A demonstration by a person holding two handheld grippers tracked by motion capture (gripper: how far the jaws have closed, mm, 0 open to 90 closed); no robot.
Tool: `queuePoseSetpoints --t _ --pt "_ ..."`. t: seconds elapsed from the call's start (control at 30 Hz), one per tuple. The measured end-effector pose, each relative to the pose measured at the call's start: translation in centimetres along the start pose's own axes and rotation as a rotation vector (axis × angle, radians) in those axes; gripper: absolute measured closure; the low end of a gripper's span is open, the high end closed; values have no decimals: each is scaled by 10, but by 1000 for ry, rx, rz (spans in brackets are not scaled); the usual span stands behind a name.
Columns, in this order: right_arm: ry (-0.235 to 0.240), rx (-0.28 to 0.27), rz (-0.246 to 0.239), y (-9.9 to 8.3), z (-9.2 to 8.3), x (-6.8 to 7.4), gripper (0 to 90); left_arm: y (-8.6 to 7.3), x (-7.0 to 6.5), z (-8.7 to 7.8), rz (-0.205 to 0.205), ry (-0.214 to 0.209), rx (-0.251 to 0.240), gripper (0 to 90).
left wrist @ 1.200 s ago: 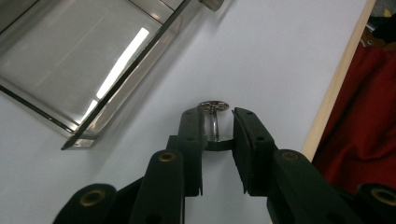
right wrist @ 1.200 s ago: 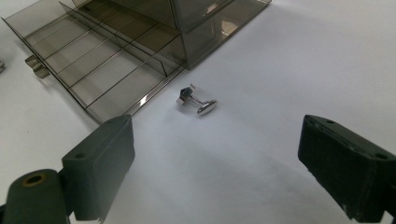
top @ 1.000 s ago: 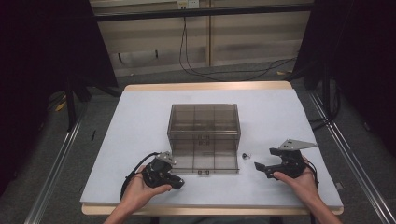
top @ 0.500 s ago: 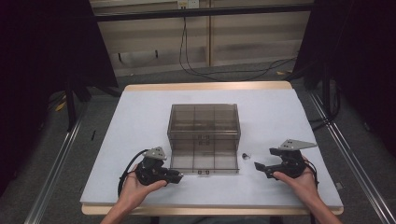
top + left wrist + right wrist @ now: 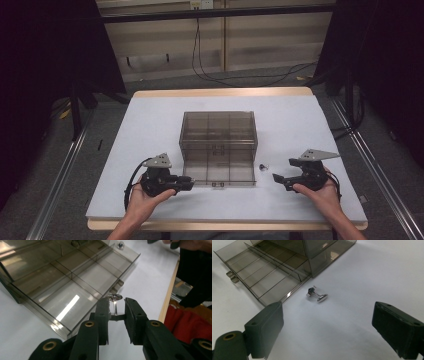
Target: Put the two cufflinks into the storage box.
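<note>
Silver cufflink (image 5: 114, 302) sits clamped in the left gripper (image 5: 115, 312) — just beside the drawer's (image 5: 75, 277) front edge.

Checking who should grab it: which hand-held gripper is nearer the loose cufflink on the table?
Right. The right hand-held gripper sits open just beside the cufflink; the left hand-held gripper is across the drawer, holding another cufflink.

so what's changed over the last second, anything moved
The left gripper has shifted a little along the near edge of the smoke-tinted drawer box, toward its open drawer, its fingers shut on a small silver cufflink throughout. The right gripper stayed put and open, and the second cufflink lies where it was on the table.
</note>
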State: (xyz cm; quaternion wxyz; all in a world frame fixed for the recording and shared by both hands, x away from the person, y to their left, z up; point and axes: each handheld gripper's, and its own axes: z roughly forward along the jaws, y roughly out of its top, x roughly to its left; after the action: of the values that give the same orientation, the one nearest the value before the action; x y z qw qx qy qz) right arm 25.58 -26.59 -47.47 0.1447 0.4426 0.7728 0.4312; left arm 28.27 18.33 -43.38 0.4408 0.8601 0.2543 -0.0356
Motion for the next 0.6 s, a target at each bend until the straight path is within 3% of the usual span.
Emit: queuePoseSetpoints --t 0.2,0.27,0.6 --pt "1 2 3 0 0 0 98 2 1 -4 8 1 -15 736" --pt "1 2 2 0 0 0 98 3 1 -6 9 24 -27 736" --pt "0 8 13 0 1 -1 90 10 5 -6 20 26 -37 736"
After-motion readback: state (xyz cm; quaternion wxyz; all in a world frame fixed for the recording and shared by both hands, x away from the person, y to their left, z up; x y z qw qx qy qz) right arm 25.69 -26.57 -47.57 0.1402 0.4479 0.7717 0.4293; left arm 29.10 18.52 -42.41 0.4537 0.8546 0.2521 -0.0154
